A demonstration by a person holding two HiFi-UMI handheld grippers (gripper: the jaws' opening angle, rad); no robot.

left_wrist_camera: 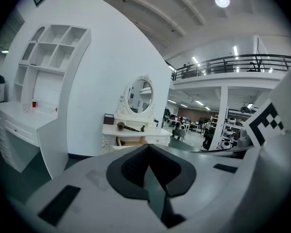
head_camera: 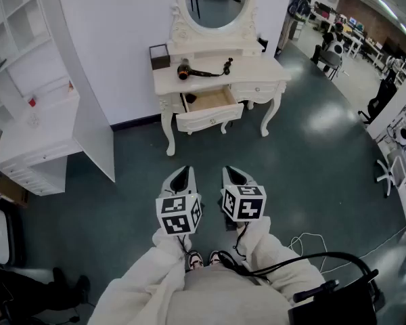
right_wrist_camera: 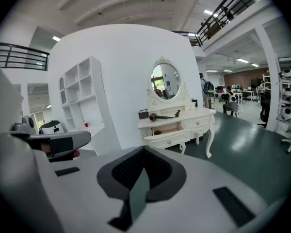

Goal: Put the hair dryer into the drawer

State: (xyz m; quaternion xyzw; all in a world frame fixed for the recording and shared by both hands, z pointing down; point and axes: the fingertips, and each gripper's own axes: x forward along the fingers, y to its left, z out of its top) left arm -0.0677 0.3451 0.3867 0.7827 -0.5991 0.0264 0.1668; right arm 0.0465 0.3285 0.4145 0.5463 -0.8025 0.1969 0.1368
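The hair dryer (head_camera: 187, 71) lies on its side on the white dressing table's surface (head_camera: 264, 68), its dark barrel toward the left and its handle and cord trailing right toward the middle of the top. Just behind it, at the back left corner, stands a small dark brown box (head_camera: 160, 56); what it holds cannot be made out. Below the dryer the left drawer (head_camera: 210, 119) is pulled well out, showing a pale wooden bottom with one small dark item (head_camera: 191, 99) near its back left corner, too small to identify; otherwise its bottom shows bare. The right-hand drawer (head_camera: 256, 89) is pushed in. An oval mirror (head_camera: 213, 2) rises behind the top. The person stands well back from the table on the dark green floor (head_camera: 311, 154), with both tools held out in front, side by side and near each other. The left hand-held gripper (head_camera: 181, 177) has its jaws together with nothing between them, and the right hand-held gripper (head_camera: 235, 175) likewise has its jaws closed on nothing. Both point toward the table. To the left stands a white shelf unit (head_camera: 34, 134) with open compartments, and a small red item (head_camera: 32, 101) sits on its counter.
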